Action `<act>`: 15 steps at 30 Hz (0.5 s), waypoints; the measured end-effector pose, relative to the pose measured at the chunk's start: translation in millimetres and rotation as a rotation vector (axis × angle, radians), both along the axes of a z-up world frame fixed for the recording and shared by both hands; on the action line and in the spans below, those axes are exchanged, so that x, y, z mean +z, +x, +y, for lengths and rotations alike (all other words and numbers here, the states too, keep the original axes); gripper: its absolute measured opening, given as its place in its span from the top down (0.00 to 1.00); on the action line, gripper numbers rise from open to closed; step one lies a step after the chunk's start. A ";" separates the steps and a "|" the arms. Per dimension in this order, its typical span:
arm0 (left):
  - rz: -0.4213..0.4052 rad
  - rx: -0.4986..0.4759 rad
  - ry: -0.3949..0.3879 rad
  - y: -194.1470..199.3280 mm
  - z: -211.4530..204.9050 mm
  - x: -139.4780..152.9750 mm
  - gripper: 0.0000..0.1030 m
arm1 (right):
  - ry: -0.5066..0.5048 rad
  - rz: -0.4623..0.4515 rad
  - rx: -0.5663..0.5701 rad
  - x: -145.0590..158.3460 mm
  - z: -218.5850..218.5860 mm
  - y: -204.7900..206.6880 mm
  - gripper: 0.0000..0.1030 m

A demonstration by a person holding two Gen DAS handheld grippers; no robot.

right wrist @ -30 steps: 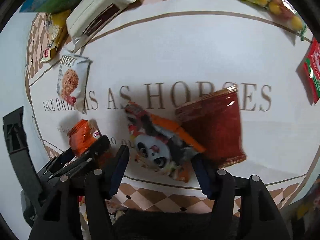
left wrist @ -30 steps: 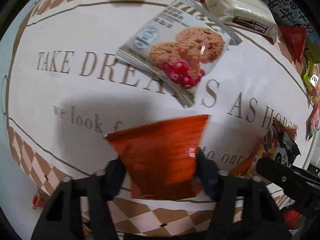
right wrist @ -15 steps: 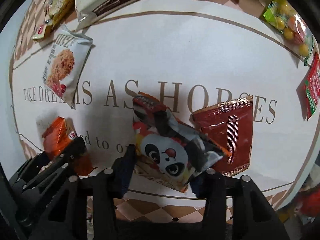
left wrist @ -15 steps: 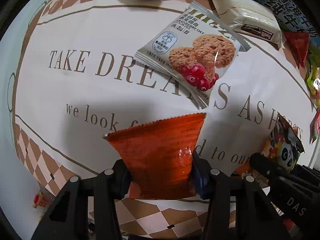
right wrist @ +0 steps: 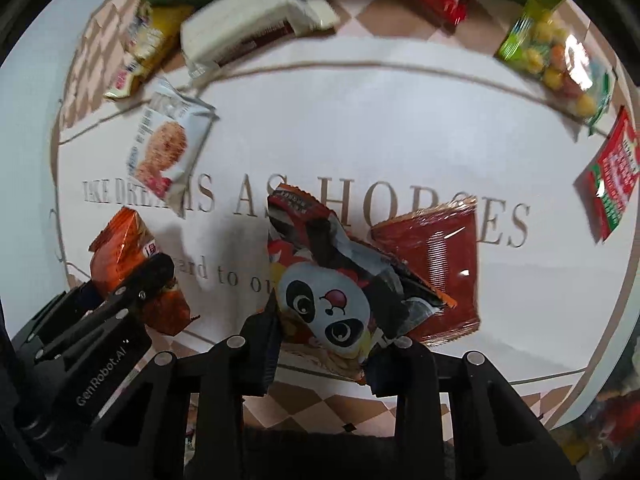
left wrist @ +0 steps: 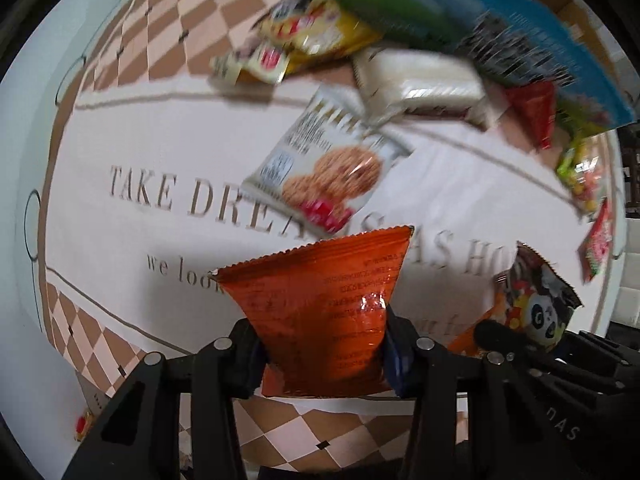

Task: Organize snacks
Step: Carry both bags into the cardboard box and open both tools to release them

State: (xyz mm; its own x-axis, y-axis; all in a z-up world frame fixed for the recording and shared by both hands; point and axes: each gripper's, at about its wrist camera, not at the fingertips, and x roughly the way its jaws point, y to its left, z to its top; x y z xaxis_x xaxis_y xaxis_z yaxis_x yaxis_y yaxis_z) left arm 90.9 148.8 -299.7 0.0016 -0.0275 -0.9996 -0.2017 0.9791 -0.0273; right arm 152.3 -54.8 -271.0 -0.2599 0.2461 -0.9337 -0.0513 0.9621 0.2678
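Note:
An orange snack packet [left wrist: 320, 292] stands upright between the pads of my left gripper [left wrist: 322, 344], whose jaws are still closing on it; it hangs above the lettered white mat [left wrist: 120, 140]. In the right wrist view, my right gripper [right wrist: 324, 344] is shut on a crumpled panda-print packet [right wrist: 328, 300], lifted off the mat. The same orange packet [right wrist: 120, 248] shows at the left of that view. The panda packet [left wrist: 540, 300] appears at the right of the left wrist view.
A dark red packet [right wrist: 436, 268] lies flat just right of the panda packet. A cookie packet [left wrist: 328, 172] lies mid-mat. Along the far edge sit a white bar pack [left wrist: 420, 84], yellow packets [left wrist: 304, 40], a large blue-green bag [left wrist: 460, 8] and a candy bag [right wrist: 556, 60].
Both pairs of jaws have closed in on their packets. Both grippers have risen with them, the left one more, so more of the far snacks now shows.

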 end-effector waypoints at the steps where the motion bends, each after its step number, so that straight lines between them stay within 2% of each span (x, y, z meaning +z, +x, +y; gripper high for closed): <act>1: -0.014 -0.005 -0.011 4.1 -3.3 9.2 0.58 | 0.009 -0.009 0.001 7.1 -5.1 3.0 0.65; 3: -0.040 -0.013 -0.028 11.3 -6.7 23.2 0.58 | 0.032 -0.031 -0.005 21.6 -12.6 8.7 0.65; 9: -0.149 -0.059 -0.105 42.2 -10.4 89.0 0.58 | 0.099 -0.104 -0.059 77.0 -44.5 47.9 0.65; 15: -0.231 -0.109 -0.146 99.9 -15.7 136.9 0.58 | 0.147 -0.246 -0.129 148.1 -78.7 122.7 0.65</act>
State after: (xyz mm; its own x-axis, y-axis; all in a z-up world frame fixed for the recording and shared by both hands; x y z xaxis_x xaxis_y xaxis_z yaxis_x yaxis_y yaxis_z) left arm 190.8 133.1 -162.8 0.2180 -0.1831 -0.9586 -0.0674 0.9771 -0.2020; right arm 275.1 -133.5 -122.9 0.0120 0.3996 -0.9166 -0.0116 0.9167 0.3994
